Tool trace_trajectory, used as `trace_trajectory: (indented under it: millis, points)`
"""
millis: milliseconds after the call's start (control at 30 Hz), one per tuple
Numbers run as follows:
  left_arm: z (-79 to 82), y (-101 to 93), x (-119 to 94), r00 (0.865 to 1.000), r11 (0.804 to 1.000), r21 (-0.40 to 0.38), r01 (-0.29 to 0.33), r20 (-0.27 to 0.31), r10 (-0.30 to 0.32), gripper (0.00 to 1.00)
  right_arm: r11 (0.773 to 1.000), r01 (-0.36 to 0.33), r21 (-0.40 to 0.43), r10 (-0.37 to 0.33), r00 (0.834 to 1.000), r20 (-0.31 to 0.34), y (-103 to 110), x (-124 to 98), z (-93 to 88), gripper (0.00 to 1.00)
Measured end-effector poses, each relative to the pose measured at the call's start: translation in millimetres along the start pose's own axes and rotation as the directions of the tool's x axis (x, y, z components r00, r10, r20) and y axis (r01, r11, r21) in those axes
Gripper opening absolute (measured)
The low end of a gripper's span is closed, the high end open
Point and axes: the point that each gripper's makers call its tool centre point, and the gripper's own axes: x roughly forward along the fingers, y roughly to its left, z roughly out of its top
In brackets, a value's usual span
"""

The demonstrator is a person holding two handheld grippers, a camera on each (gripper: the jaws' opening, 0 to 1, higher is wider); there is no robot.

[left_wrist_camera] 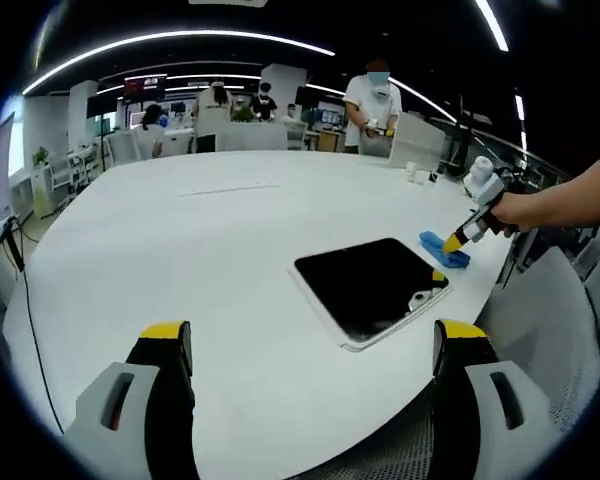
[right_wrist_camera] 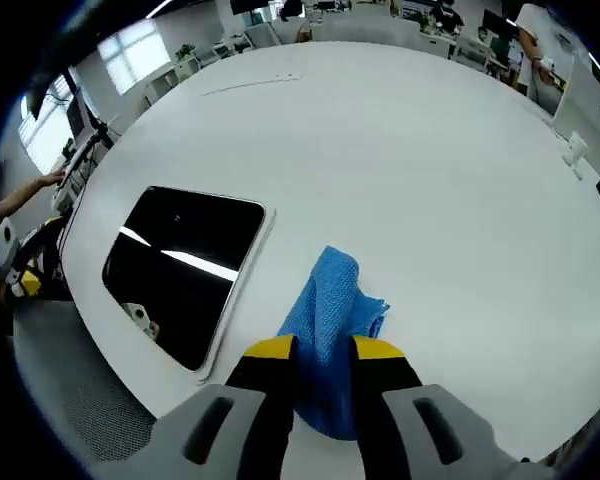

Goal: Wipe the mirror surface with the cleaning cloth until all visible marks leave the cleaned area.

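Your right gripper (right_wrist_camera: 324, 352) has its yellow-tipped jaws pinched on the blue cleaning cloth (right_wrist_camera: 332, 300), which bunches up between them and trails forward onto the white table (right_wrist_camera: 430, 180). Treat the cloth as light and limp: it will fold, drag and slip sideways under a wipe, so your hold near its gathered middle looks sound, leaving loose fabric ahead of the jaws to press flat. The mirror (right_wrist_camera: 180, 270) lies just to the left of the cloth and slightly ahead of your jaws, flat on the table, close to the table's edge; its dark glass reflects the ceiling lights. Judge it as hard, smooth and breakable, thin-rimmed and free to slide, so press lightly and keep the hard jaw tips off the glass. Your left gripper (left_wrist_camera: 310, 345) hangs with its jaws spread wide and nothing between them; from there the mirror (left_wrist_camera: 372, 285) sits ahead and a little right, with the cloth (left_wrist_camera: 445, 250) at its far corner under your right gripper (left_wrist_camera: 460, 236).
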Motion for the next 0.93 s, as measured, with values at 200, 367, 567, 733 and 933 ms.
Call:
trace_trajectory:
  millis: [200,367,567,733,933]
  points:
    - [-2.0,11.5,-6.2,1.000,0.999,-0.031,0.010,-0.008,-0.010,0.99,0.993,-0.059,-0.101,0.081,0.968,0.235,-3.5,-29.1,11.5,0.71]
    - [-4.2,18.6,-11.4,1.000,1.000,-0.015,-0.011,-0.006,0.011,0.99,0.995,-0.056,-0.087,0.079,0.955,0.285,-13.1,-42.0,-7.7,0.92]
    - [-2.0,26.7,-16.6,1.000,1.000,-0.008,-0.018,0.005,0.018,0.99,0.996,-0.086,-0.039,0.094,0.950,0.297,-14.3,-52.5,-32.2,0.98]
    - [-1.6,28.8,-20.2,1.000,1.000,-0.014,-0.009,0.010,0.009,0.99,0.995,-0.073,-0.061,0.088,0.951,0.297,-14.0,-58.6,-37.9,0.98]
    - [1.2,30.5,-21.9,1.000,1.000,-0.016,0.007,0.017,-0.007,0.99,0.995,-0.100,-0.032,0.104,0.942,0.320,-9.1,-63.8,-35.3,0.98]
